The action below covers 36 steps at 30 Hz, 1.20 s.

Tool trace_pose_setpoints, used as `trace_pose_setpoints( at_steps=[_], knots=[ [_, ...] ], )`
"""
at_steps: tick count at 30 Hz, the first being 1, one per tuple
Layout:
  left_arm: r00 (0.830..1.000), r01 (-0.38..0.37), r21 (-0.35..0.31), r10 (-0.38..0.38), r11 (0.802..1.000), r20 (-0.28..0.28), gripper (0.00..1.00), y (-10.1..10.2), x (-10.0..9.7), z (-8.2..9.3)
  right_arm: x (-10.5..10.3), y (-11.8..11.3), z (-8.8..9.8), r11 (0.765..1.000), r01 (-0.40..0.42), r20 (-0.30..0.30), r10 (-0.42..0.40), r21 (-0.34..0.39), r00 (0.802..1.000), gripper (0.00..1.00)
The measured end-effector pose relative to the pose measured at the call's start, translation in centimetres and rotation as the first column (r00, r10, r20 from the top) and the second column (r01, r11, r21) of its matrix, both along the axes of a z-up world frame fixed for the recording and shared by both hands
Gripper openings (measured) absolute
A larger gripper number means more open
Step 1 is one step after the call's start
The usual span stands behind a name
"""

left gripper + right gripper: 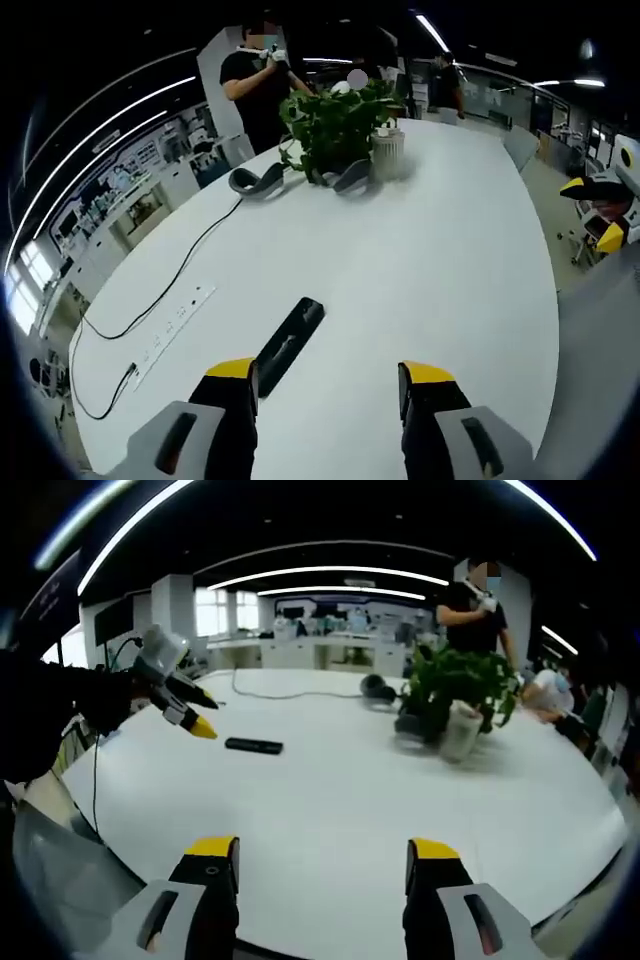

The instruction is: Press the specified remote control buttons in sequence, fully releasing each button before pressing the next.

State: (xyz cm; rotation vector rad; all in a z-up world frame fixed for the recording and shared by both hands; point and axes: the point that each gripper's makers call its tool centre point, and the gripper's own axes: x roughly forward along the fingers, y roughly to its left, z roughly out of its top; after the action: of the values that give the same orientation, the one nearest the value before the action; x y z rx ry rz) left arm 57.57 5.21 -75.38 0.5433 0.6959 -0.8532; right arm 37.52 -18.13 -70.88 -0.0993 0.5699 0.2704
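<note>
Open-plan office, long white table (pixel 420 250) under strip lights; a person (pixel 255 85) stands at the far end behind a potted plant (pixel 345 125), with 2 grey headset-like items (pixel 258 180) beside it. A black cable (pixel 170 290) runs along the table's left side to a white power strip (pixel 175 330).

Remote control (pixel 288 343) lies flat on the bare table, just ahead of the left gripper (pixel 328 385) and close to its left jaw, well apart from the plant. It is a slim black bar, long axis running away from the camera; buttons too small to make out. In the right gripper view the remote control (pixel 254 745) sits mid-left, with the left gripper (pixel 185 712) hovering just above and left of it.

Left gripper jaws stand apart, holding nothing. Right gripper (pixel 325 865) jaws also apart, empty, well back from the remote.

Risks, as I judge them: the remote is light and unbraced, so a tip pressing off-centre could slide or spin it. A broad jaw tip may hit 2 buttons at once. Coming in low could hide the remote from view.
</note>
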Motion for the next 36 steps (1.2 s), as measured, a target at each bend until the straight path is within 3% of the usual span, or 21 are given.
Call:
trace_pose_setpoints(
  at_steps=[6,12,14,21,27,28,36],
  knots=[
    [0.999,0.047,0.042,-0.046,0.998,-0.019,0.61,0.7,2.3,-2.5,-0.1,0.3,-0.5,1.000,-0.015,-0.024,0.015,-0.017,1.000,0.65],
    [0.993,0.115,0.039,-0.116,0.993,0.007,0.59,0.4,4.5,-4.0,-0.3,0.7,-1.1,0.998,-0.038,-0.050,0.035,-0.051,0.998,0.65],
    [0.991,0.134,-0.009,-0.134,0.991,-0.016,0.58,-0.4,4.6,-4.3,-0.3,0.6,-1.4,0.998,-0.036,-0.062,0.032,-0.053,0.998,0.65],
    [0.979,0.196,0.035,-0.194,0.980,-0.061,0.58,0.4,5.8,-6.1,-0.4,0.6,-1.7,0.997,-0.036,-0.083,0.030,-0.061,0.996,0.66],
    [0.975,0.195,0.065,-0.186,0.979,-0.119,0.55,1.1,6.5,-8.0,-0.4,0.8,-2.0,0.997,-0.046,-0.098,0.040,-0.064,0.994,0.66],
    [0.973,0.211,0.102,-0.198,0.972,-0.121,0.55,1.4,6.7,-8.4,-0.5,0.8,-2.0,0.997,-0.048,-0.098,0.042,-0.064,0.994,0.67],
    [0.975,0.192,0.142,-0.172,0.971,-0.145,0.50,2.2,7.8,-10.1,-0.5,0.9,-2.3,0.996,-0.058,-0.116,0.049,-0.068,0.992,0.67]
  ],
)
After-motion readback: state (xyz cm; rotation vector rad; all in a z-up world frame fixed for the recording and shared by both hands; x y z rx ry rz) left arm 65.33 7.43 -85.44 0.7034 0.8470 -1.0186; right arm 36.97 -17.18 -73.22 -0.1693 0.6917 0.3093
